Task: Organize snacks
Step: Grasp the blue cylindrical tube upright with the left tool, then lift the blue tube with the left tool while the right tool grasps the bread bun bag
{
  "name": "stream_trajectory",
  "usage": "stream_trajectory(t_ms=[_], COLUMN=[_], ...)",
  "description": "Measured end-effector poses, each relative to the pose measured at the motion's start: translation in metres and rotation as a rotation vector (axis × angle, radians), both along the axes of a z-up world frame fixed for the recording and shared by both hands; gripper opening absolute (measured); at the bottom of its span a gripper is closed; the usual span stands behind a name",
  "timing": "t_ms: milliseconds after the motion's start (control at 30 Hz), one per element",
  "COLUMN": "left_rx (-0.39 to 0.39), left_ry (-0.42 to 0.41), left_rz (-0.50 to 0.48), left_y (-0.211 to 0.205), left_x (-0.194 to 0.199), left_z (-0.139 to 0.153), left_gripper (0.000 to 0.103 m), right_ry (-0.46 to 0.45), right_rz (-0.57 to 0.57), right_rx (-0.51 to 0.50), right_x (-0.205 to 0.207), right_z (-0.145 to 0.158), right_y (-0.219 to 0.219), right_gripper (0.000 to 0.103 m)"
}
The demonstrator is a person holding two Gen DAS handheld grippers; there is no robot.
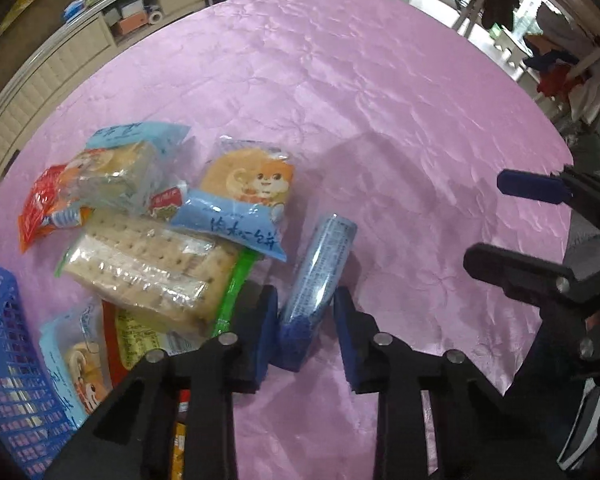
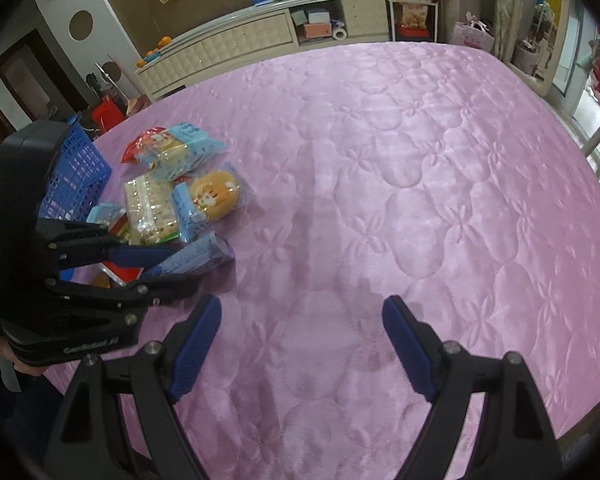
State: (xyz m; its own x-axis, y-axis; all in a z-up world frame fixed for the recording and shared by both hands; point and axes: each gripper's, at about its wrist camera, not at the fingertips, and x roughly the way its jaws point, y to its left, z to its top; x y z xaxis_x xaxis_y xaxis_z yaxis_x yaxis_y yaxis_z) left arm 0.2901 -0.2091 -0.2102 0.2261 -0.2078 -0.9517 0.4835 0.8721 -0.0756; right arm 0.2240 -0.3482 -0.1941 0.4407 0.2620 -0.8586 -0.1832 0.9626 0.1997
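Observation:
My left gripper (image 1: 305, 330) has its fingers on both sides of a blue snack packet (image 1: 320, 276), which lies between the pads; the left pad touches it, the right pad is close. The packet also shows in the right wrist view (image 2: 196, 258). Beside it lies a pile of snacks: a cracker pack (image 1: 152, 272), a round cake with a cartoon on the wrapper (image 1: 252, 184), a blue-wrapped cake (image 1: 124, 164) and a red packet (image 1: 46, 204). A blue basket (image 1: 8, 352) stands at the left. My right gripper (image 2: 300, 344) is open and empty above the pink cover.
The pink quilted cover (image 2: 420, 180) stretches wide to the right and far side. My right gripper shows at the right edge of the left wrist view (image 1: 520, 232). A white cabinet (image 2: 260, 40) stands beyond the far edge.

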Motion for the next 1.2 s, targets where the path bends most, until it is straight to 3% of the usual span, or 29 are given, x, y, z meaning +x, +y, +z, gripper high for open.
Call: stream_trajectory(t_ms=[200,367,567,767,967,1200], left_rx=[-0.024,-0.11,-0.106,-0.106,-0.096,-0.083], left_ry=[-0.007,-0.033,-0.124,-0.185,-0.215,-0.252], left_rz=[0.03,0.108,0.139,0.239,0.291,0.296], left_y=[0.016,0.045,0.072,0.104,0.119,0.108], left_x=[-0.008,-0.023,-0.042,-0.042,-0.036,-0.02], left_z=[0.004,0.024,0.056,0.073,0.07,0.064], left_gripper=[0.022,0.02,0.019,0.019,0.019,0.019], right_ry=[-0.009,-0.023,-0.034,-0.03,0.0,0.061], right_rz=[0.016,0.041,0.101,0.192,0.24,0.27], right_rx=[0.002,-0.02,-0.005,-0.014,-0.019,-0.083], right_x=[0.001,0.004,0.019,0.038,0.061,0.089], right_z=[0.005,0.014,0.024,0.023,0.009,-0.014], right_y=[0.005,0.012,0.03,0.059,0.087,0.109], right_gripper=[0.086,0.086,0.086,0.086,0.086,0.086])
